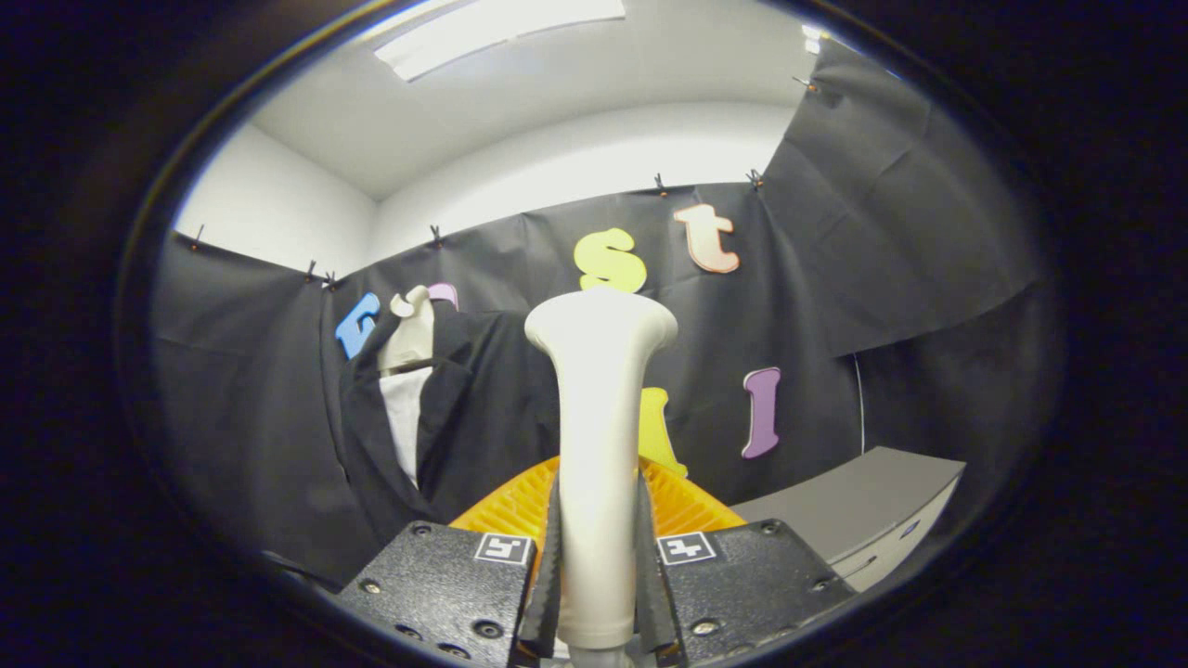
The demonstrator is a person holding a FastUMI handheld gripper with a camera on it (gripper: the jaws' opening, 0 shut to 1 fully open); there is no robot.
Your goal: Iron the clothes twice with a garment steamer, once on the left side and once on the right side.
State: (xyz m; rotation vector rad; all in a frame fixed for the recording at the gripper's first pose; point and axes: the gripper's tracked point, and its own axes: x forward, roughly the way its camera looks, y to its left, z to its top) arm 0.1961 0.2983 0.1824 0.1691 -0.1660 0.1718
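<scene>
While gripper (599,547) clamps, steamer (599,417) stands upright.

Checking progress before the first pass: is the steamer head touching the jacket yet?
No, the steamer, clamped between the gripper fingers, stands apart from the jacket.

Grey cabinet top (863,492) at right; orange ribbed basket (691,506) just beside it.

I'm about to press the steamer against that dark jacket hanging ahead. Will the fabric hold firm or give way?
The dark jacket will probably give: it drapes in soft folds over a mannequin, so it looks floppy. Hanging free, it may swing when pushed. The gripper fingers clamp the smooth white steamer handle, which could slip or twist.
</scene>
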